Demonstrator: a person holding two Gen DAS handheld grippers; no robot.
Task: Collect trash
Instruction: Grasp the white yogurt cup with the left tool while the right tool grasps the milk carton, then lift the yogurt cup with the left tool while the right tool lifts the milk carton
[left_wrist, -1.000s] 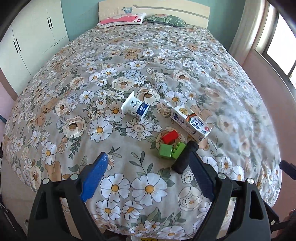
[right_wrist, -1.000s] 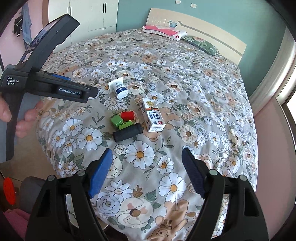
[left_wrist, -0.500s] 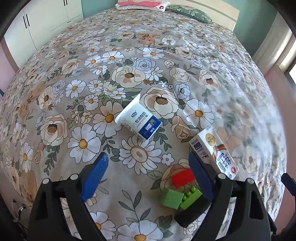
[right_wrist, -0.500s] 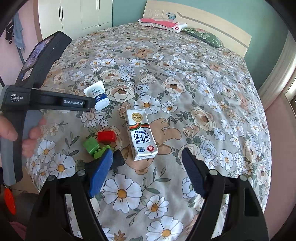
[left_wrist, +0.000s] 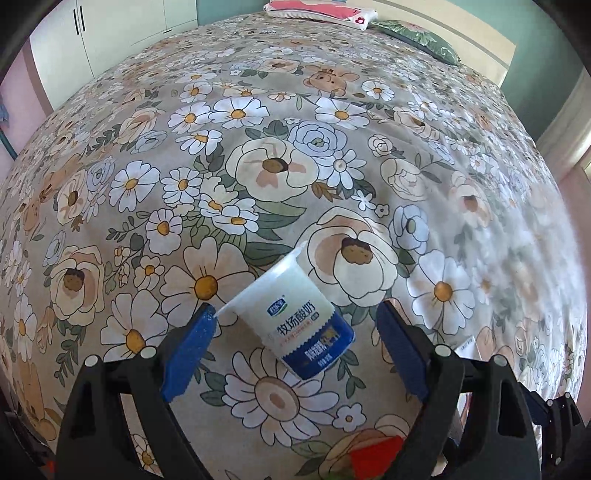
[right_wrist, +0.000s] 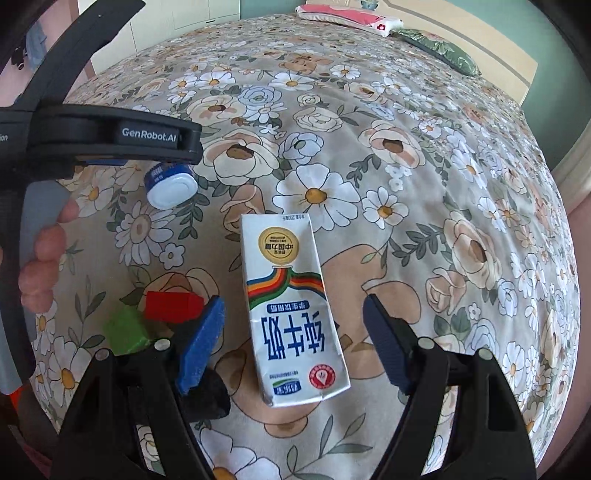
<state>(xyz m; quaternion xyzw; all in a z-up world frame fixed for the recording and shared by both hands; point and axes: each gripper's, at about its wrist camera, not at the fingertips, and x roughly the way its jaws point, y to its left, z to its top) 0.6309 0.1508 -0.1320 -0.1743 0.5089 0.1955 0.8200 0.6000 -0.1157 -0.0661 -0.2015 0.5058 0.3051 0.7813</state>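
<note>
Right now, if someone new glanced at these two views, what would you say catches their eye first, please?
The white milk carton lies flat on the flowered bedspread, between the open fingers of the right claw. In the left wrist view, a blue-and-white yogurt cup lies on its side between the spread fingers of the left claw. Red and green toy blocks sit just left of the carton.
</note>
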